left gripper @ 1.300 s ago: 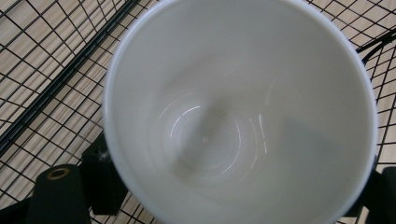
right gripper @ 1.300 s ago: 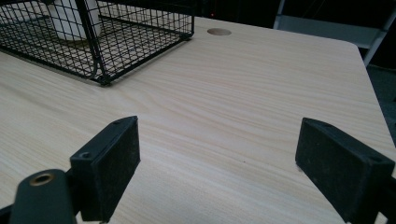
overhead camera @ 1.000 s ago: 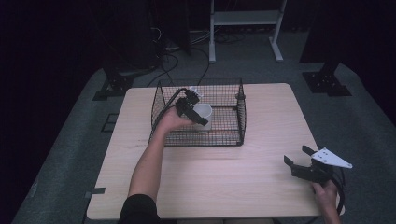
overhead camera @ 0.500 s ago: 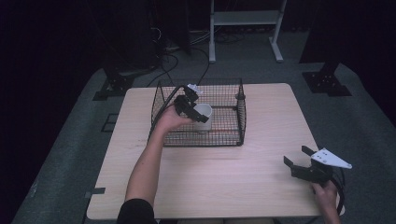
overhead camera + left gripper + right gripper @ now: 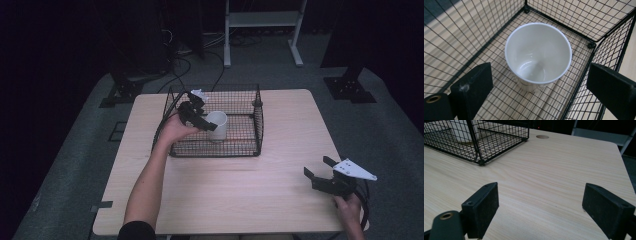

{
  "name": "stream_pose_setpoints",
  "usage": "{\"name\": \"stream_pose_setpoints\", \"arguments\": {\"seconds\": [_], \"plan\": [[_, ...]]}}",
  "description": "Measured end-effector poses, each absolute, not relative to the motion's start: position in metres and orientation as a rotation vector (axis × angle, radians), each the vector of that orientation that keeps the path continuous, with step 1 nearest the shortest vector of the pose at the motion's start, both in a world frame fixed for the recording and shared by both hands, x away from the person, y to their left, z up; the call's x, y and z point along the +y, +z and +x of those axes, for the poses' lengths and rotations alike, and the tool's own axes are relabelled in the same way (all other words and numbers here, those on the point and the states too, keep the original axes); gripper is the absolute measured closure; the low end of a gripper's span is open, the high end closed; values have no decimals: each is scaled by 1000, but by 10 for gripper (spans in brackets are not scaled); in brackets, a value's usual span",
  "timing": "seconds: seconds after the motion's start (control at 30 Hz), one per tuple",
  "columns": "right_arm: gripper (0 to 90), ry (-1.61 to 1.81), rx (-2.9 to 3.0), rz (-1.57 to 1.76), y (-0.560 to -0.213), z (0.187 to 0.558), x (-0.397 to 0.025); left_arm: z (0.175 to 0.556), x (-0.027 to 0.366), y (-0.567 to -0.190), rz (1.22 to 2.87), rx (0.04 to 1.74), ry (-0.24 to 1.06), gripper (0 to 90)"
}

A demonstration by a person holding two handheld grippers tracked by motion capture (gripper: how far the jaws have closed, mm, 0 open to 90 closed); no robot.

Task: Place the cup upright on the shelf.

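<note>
The table point(image 5: 240, 190) carries a wire basket point(image 5: 250, 145) at its far middle. Inside stands a white cup point(image 5: 538, 53), upright and empty. The left gripper point(image 5: 539, 92) hangs just above it, jaws wide — holding nothing. The right gripper point(image 5: 320, 174), near the right edge, gapes wide too.

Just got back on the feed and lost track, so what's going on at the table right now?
A person's left gripper is inside the black wire basket, jaws open on either side of a white cup that stands upright and empty on the basket floor, not gripped. The right gripper is open, holding nothing, over the wooden table near its right front corner, apart from the basket.
</note>
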State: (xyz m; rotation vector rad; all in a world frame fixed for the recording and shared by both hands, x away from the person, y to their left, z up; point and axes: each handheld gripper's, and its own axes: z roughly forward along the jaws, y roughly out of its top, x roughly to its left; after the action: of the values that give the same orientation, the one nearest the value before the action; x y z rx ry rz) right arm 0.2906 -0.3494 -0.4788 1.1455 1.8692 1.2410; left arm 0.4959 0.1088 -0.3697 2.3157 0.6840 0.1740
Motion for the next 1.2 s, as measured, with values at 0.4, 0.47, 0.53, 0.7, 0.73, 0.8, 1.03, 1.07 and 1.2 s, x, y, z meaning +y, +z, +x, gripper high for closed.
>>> {"name": "stream_pose_setpoints", "arguments": {"seconds": [0.4, 0.47, 0.53, 0.7, 0.73, 0.8, 1.03, 1.07, 1.2], "plan": [[131, 1240, 1868, 1146, -479, 290, -350, 477, 114, -359, 2286, 654, 238, 62], [131, 1240, 1869, 1145, -479, 290, -349, 473, 116, -359, 2276, 655, 241, 62], [131, 1240, 1869, 1144, -479, 290, -349, 468, 119, -358, 2270, 653, 249, 62], [131, 1240, 1869, 1146, -479, 290, -350, 451, 126, -351, 2232, 634, 272, 62], [131, 1240, 1869, 1146, -479, 290, -350, 451, 126, -351, 2232, 634, 272, 64], [131, 1240, 1869, 1146, -479, 290, -350, 445, 127, -349, 2222, 629, 280, 64], [131, 1237, 1868, 1147, -479, 291, -350, 424, 133, -342, 2187, 587, 302, 63], [131, 1237, 1868, 1147, -479, 291, -350, 421, 134, -342, 2184, 581, 310, 63], [131, 1235, 1869, 1147, -479, 291, -349, 416, 135, -341, 2182, 574, 313, 63]]}}
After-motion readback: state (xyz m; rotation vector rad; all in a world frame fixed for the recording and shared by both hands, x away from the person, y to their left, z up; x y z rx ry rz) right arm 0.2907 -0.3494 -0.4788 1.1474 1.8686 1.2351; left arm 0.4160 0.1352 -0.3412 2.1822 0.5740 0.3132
